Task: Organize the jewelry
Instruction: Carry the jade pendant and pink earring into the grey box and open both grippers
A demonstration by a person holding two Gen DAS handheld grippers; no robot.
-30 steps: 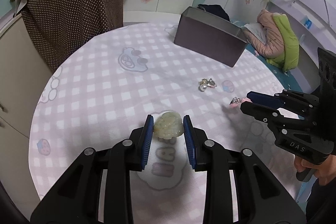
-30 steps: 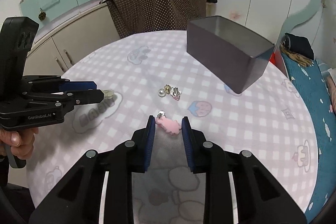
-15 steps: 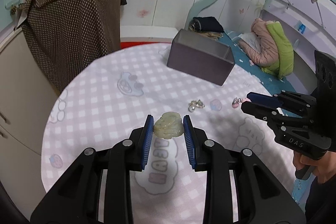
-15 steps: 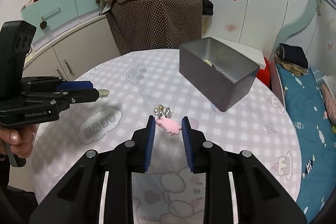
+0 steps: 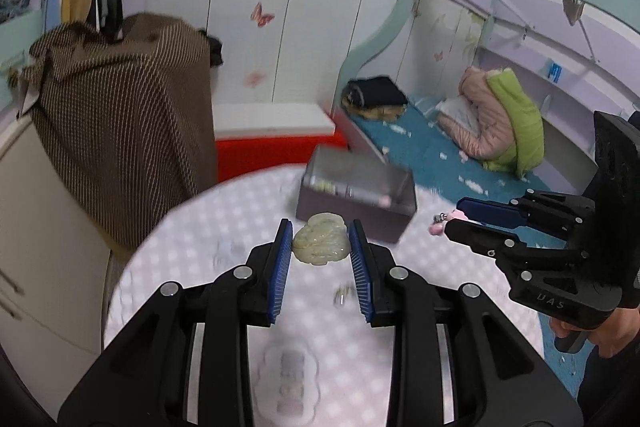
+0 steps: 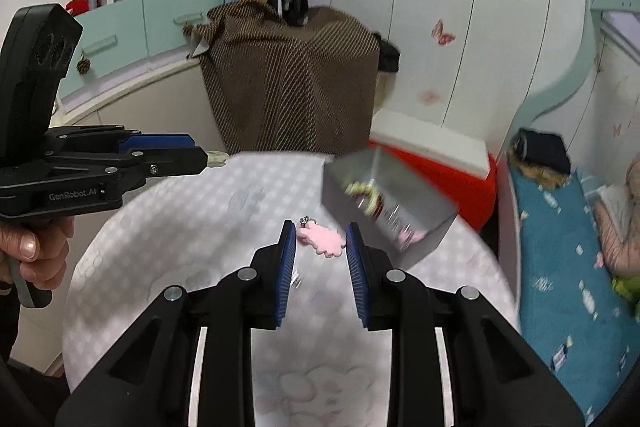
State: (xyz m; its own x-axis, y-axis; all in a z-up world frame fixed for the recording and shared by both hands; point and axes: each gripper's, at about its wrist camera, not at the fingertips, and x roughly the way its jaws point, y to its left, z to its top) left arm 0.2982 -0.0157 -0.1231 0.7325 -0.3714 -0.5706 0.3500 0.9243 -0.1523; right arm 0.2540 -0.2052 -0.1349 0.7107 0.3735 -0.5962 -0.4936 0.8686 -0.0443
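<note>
Our left gripper (image 5: 320, 245) squeezes a pale stone (image 5: 321, 242); our right gripper (image 6: 320, 241) squeezes a pink charm (image 6: 323, 239), both above the surface (image 6: 160, 247).

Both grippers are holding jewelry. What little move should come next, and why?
Probably carry the left gripper, shut on the pale green pendant, forward over the open grey box ahead. The box already holds jewelry, and the right gripper holds its pink charm nearby.

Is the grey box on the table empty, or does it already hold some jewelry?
Not empty. In the right wrist view the open-topped grey box shows several small pieces inside, yellowish and pink, though blur hides what they are.
</note>
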